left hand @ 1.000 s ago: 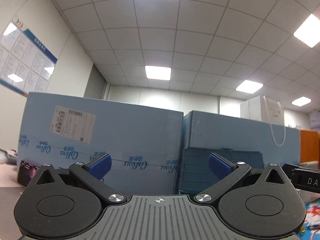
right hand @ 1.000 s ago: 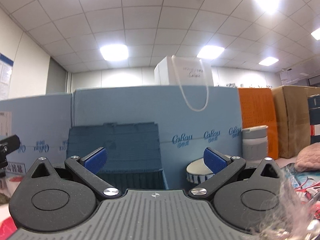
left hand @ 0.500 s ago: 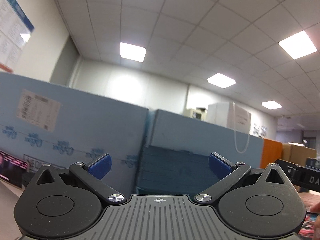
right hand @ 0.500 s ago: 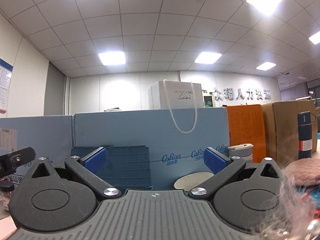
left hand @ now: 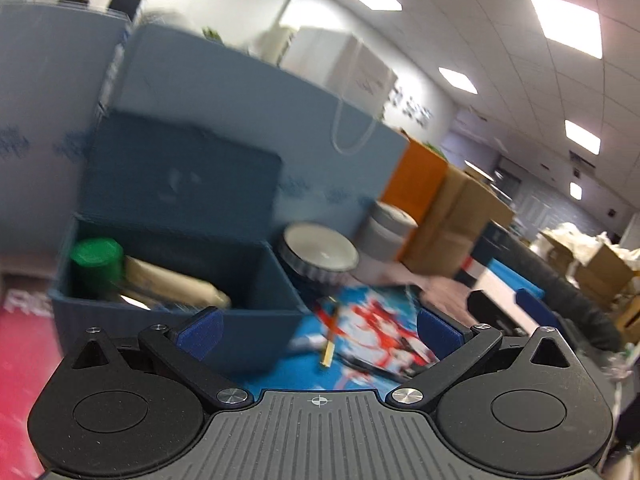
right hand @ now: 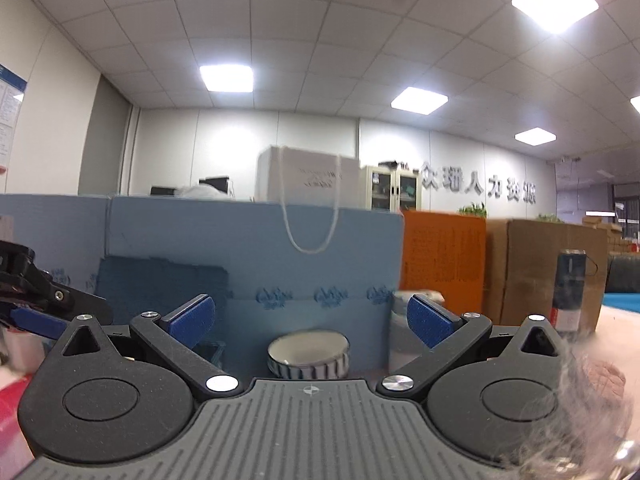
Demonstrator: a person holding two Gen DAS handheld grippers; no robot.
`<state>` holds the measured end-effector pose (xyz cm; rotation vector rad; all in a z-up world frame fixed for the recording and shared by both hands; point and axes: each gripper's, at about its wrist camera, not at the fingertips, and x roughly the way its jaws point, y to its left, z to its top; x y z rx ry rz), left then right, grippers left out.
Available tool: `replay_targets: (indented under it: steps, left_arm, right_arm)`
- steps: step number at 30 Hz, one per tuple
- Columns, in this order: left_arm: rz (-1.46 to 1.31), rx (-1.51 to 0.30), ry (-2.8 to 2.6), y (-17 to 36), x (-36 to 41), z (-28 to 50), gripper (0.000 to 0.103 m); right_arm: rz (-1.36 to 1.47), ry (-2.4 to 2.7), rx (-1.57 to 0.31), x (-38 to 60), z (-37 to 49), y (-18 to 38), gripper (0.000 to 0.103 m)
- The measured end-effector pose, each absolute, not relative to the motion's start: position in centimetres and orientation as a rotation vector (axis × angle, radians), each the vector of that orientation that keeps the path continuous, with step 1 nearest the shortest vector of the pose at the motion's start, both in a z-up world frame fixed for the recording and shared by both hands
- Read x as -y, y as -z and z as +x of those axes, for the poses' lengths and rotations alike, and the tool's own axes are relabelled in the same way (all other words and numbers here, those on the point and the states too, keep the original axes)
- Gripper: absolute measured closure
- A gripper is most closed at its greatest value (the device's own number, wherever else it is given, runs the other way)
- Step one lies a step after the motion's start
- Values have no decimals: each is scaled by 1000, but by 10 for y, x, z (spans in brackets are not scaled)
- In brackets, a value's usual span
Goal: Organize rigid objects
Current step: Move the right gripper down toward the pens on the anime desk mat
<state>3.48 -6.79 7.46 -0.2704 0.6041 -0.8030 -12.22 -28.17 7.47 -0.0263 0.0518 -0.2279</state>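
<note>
My left gripper [left hand: 318,330] is open and empty, tilted down over the table. Ahead of it stands a dark blue open box [left hand: 160,304] holding a green-capped bottle [left hand: 96,258] and a pale long object [left hand: 172,284]. A striped round bowl [left hand: 320,254] stands right of the box, with a grey canister [left hand: 384,232] beyond. A pencil [left hand: 332,336] lies on a colourful printed sheet [left hand: 372,328]. My right gripper [right hand: 310,318] is open and empty, facing the bowl [right hand: 308,354]. The left gripper [right hand: 36,300] shows at its far left.
Light blue panels [right hand: 256,256] wall the back. A white paper bag [right hand: 312,176] sits behind them. An orange box [right hand: 440,252], a cardboard box [right hand: 548,268] and a dark flask [right hand: 570,288] stand at right. A pink fuzzy thing [right hand: 604,376] lies at lower right.
The left gripper has tipped downward and swung right, bringing the box, bowl and sheet into view. The right gripper rose slightly. Both stay open.
</note>
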Motion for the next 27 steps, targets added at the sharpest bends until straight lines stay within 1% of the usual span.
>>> replay_targets:
  steps: [5,8,13,16,21,27]
  left_arm:
    - [-374,-758,890,-62,97,42,0]
    - [-444,-826,939,-55,106,44,0]
    - [-404,-846,860,-57,127,43,0]
    - [-402,-891,836,-55,133,48,0]
    - [-389,-945,876,-41,132,61,0]
    - [-371,-952,868,-35,124,68,0]
  right_arm:
    - [-2,210,-171,323,-127,-61,0]
    - [-23,236,-188,336,-134,-52,0]
    - [-70,186,-253,345,-129,-39,0]
    - [-114,135,-312,346,-118,-28,0]
    - [-164,105,-358,346,-108,-15,0]
    - [-204,47,-426,344,-88,-4,0]
